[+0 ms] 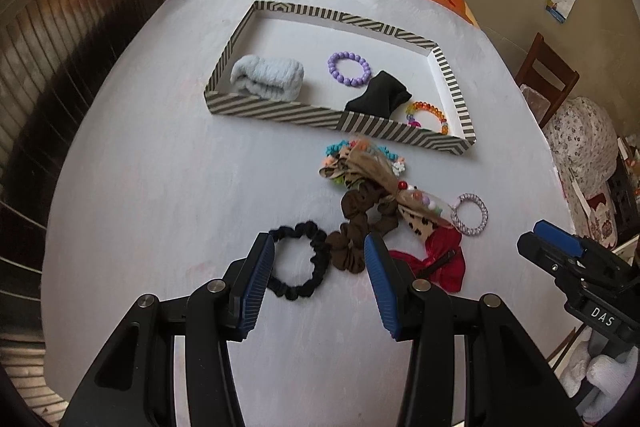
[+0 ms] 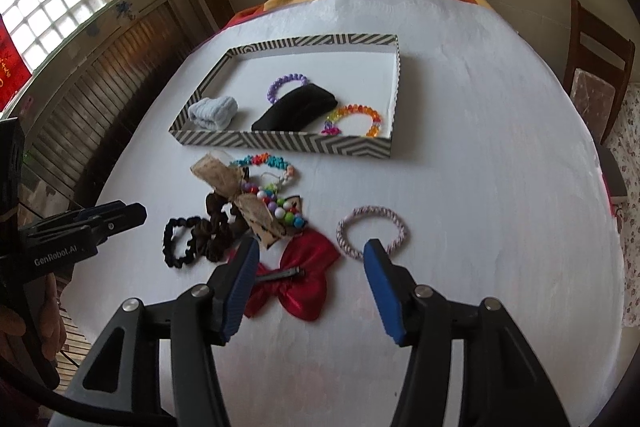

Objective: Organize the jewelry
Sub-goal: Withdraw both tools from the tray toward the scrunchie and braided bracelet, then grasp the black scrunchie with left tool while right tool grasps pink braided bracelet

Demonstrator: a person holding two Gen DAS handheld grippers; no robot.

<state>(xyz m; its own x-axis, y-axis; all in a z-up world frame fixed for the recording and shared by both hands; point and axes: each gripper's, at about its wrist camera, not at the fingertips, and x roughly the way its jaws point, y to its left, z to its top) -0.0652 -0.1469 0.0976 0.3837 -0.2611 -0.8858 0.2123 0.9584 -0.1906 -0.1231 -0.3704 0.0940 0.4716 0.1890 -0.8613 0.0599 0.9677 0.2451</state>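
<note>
With four pieces already in the striped tray (image 1: 280, 113) ahead, we hold both the left gripper (image 1: 320, 247) and right gripper (image 2: 310, 247) wide and empty over the remaining pile: black scrunchie (image 1: 298, 267), red bow (image 2: 298, 277).

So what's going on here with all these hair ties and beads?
A person holding two grippers is sorting accessories into a striped tray. It holds a purple bead bracelet and a few other pieces. The left gripper hangs open over a black scrunchie, and the right gripper open over a red bow. Neither grips anything.
</note>
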